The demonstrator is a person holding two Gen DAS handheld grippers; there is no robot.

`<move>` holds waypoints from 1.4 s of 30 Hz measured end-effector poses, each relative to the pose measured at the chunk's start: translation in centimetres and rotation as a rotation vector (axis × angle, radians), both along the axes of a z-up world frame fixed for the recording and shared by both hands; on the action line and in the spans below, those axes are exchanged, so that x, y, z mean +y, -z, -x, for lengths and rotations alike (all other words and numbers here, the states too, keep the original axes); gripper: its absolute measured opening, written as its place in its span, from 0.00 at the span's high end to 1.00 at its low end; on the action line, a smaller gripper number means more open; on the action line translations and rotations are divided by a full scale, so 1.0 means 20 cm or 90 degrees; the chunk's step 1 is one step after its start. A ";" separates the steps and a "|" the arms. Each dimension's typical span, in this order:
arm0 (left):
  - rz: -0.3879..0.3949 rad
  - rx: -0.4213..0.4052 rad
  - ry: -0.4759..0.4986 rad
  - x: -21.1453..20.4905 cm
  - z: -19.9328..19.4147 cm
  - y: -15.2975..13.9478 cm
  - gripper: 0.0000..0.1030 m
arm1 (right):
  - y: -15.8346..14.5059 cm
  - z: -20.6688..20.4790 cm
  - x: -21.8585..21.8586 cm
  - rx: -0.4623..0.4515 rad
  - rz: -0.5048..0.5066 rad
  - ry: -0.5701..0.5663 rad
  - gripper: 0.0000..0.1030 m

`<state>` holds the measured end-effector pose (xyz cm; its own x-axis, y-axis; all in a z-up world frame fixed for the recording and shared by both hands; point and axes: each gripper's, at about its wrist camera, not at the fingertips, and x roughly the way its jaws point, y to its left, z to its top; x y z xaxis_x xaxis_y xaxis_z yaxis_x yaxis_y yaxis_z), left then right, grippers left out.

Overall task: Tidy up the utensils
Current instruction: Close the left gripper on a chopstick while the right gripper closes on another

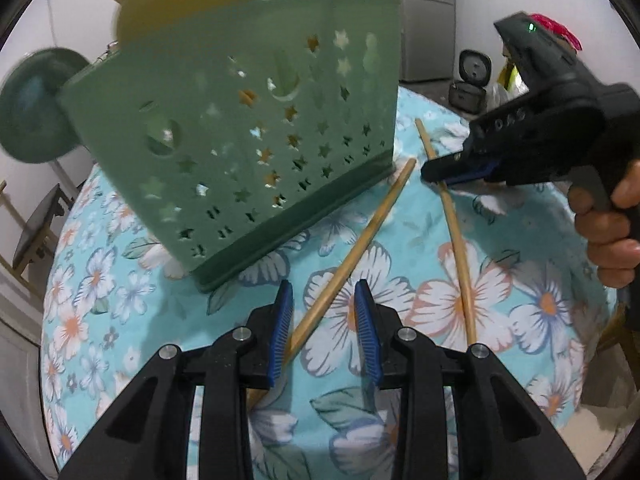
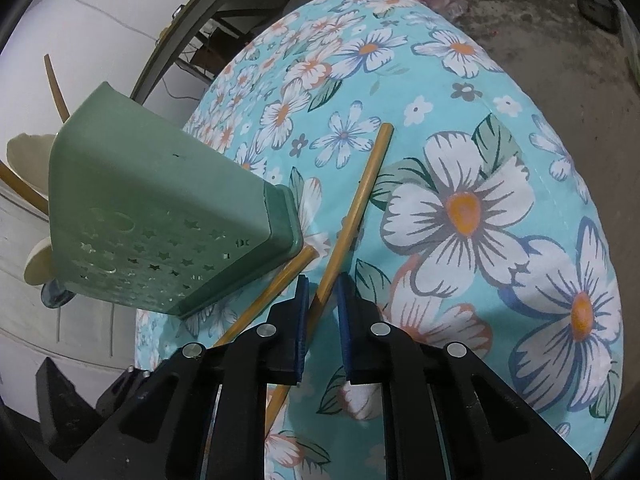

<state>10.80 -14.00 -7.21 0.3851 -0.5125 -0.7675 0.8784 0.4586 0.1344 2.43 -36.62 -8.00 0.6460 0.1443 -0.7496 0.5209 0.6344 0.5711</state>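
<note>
**Two chopsticks beside the green holder**

Blue-padded fingers of the left gripper (image 1: 324, 332) stood spread, straddling the near chopstick (image 1: 352, 260) without touching it. That chopstick lay on the floral bench (image 1: 520, 312), its far end touching the base corner of the green utensil holder (image 1: 240, 140). Just right of the holder lay the second chopstick (image 1: 452, 224), angled away from the first. The right gripper (image 2: 322, 312) had its fingers spread around this second chopstick (image 2: 352, 216), near the holder's corner; contact could not be told. The holder (image 2: 160, 216), pierced with star cutouts, stood on the bench with wooden utensils (image 1: 176, 4) rising from its top. A hand (image 1: 616, 224) gripped the right gripper's handle.
</note>
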 end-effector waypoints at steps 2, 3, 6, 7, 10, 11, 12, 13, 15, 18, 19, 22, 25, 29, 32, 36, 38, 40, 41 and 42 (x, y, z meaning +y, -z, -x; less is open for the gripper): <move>-0.008 -0.003 0.006 -0.02 0.00 0.02 0.70 | 0.00 0.00 0.00 -0.004 -0.008 0.002 0.89; -0.010 -0.005 0.009 -0.02 0.00 0.03 0.70 | 0.01 0.00 -0.01 -0.006 -0.011 0.003 0.89; -0.009 -0.001 0.007 -0.02 0.00 0.03 0.72 | 0.01 0.01 -0.02 -0.012 -0.019 0.006 0.90; -0.007 0.003 0.009 -0.02 0.00 0.03 0.74 | 0.01 0.01 -0.02 -0.014 -0.022 0.006 0.90; -0.010 -0.002 0.014 -0.01 0.02 0.02 0.83 | 0.02 0.02 -0.02 -0.019 -0.033 0.008 0.91; -0.012 -0.003 0.016 -0.01 0.02 0.02 0.85 | 0.02 0.03 -0.02 -0.021 -0.039 0.009 0.91; -0.014 -0.002 0.016 -0.01 0.03 0.02 0.86 | 0.02 0.04 -0.03 -0.022 -0.044 0.008 0.91; -0.014 0.000 0.014 0.00 0.04 0.02 0.86 | 0.02 0.05 -0.03 -0.023 -0.046 0.008 0.92; -0.014 0.009 0.010 0.01 0.06 0.01 0.87 | 0.02 0.08 -0.02 -0.022 -0.051 0.005 0.93; -0.008 0.030 0.002 0.05 0.11 0.00 0.89 | 0.01 0.13 0.00 -0.019 -0.055 -0.004 0.95; -0.007 0.035 0.000 0.07 0.13 0.00 0.90 | 0.01 0.15 0.00 -0.019 -0.057 -0.006 0.95; -0.004 0.054 -0.018 0.13 0.19 -0.01 0.93 | 0.01 0.21 0.04 -0.014 -0.060 -0.019 0.96; 0.008 0.095 -0.063 0.22 0.22 -0.02 0.94 | 0.00 0.27 0.09 -0.006 -0.059 -0.038 0.96; 0.024 0.137 -0.125 0.35 0.24 -0.01 0.94 | 0.00 0.31 0.15 0.005 -0.057 -0.068 0.96; 0.043 0.179 -0.172 0.42 0.23 -0.01 0.94 | -0.01 0.33 0.22 0.014 -0.054 -0.099 0.96; 0.073 0.236 -0.212 0.45 0.22 0.00 0.94 | -0.03 0.28 0.33 0.025 -0.027 -0.147 0.96; 0.082 0.256 -0.216 0.42 0.21 0.00 0.94 | -0.04 0.26 0.38 0.031 -0.004 -0.167 0.96; 0.084 0.267 -0.215 0.42 0.19 0.00 0.94 | -0.05 0.24 0.40 0.037 0.017 -0.181 0.96; 0.085 0.272 -0.214 0.42 0.18 -0.01 0.94 | -0.05 0.23 0.41 0.040 0.023 -0.188 0.96; 0.086 0.278 -0.212 0.41 0.18 -0.01 0.92 | -0.05 0.22 0.41 0.043 0.027 -0.194 0.95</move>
